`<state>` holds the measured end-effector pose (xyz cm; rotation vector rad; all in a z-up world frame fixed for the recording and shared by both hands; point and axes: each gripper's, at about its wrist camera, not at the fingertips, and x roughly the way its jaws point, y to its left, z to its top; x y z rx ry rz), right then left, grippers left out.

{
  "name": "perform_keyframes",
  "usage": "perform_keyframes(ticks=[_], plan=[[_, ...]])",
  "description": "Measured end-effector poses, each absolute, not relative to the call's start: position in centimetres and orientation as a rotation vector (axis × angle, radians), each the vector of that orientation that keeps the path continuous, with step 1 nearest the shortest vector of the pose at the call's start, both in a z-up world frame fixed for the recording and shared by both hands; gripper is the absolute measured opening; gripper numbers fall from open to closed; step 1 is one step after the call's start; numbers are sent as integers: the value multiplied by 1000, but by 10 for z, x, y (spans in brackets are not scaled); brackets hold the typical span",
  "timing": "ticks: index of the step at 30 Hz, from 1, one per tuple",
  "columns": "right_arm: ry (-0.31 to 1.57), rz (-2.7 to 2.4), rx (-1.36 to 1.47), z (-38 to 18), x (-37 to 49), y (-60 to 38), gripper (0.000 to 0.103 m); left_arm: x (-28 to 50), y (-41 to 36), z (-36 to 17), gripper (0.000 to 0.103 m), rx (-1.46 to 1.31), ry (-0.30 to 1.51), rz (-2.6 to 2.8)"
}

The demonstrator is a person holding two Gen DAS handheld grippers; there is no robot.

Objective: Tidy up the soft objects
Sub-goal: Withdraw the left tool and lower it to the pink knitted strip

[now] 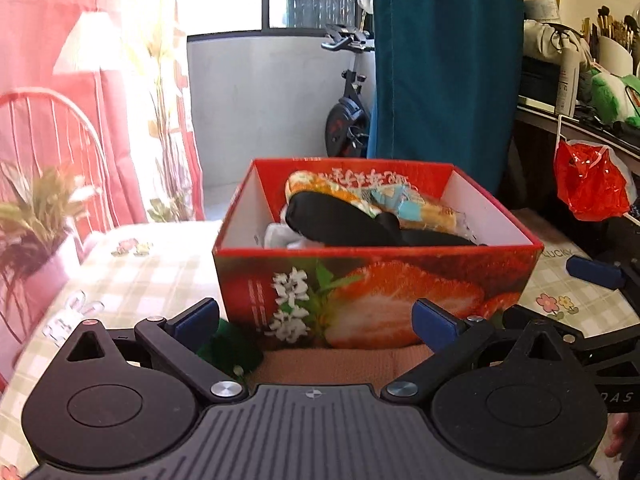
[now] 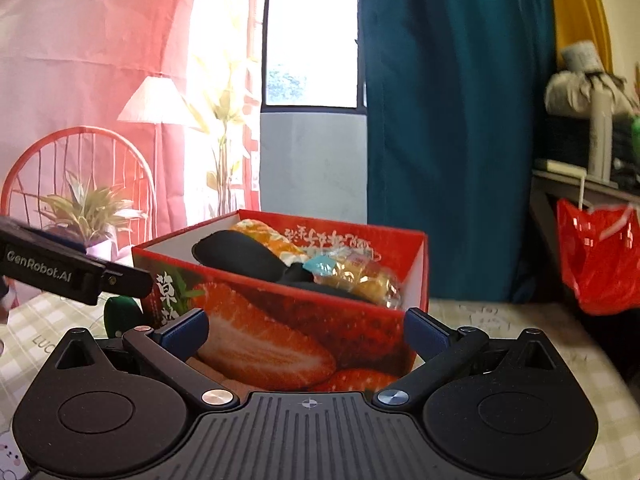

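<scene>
Both tongs wide open, gripping nothing. Left gripper (image 1: 316, 322) hangs near the strawberry box's (image 1: 376, 288) near wall; right gripper (image 2: 306, 334) sits at its near right corner. Box sits mid-table, already holding a black soft item (image 1: 340, 220) and wrapped pieces. A tan cloth (image 1: 340, 364) and a dark green item (image 1: 230, 350) lie just beside the near wall. My guess: the cloth is next. I come in low, pinch a fold and clear the rim.
</scene>
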<state>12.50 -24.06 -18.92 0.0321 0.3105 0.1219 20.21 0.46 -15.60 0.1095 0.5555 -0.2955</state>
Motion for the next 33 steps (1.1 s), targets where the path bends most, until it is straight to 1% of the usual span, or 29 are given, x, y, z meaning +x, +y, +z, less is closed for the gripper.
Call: perform_keyframes(ticks=[10,15,33], plan=[[429,93,114,-229,131,-247,103,204,9,-182,103,116,584,-263],[467,60,102,-246,137,-249,103,206,14,-192,103,103,591,-257],[453,-8,111,-261,138,-255,102,214,18,-217,103,63,609,-254]])
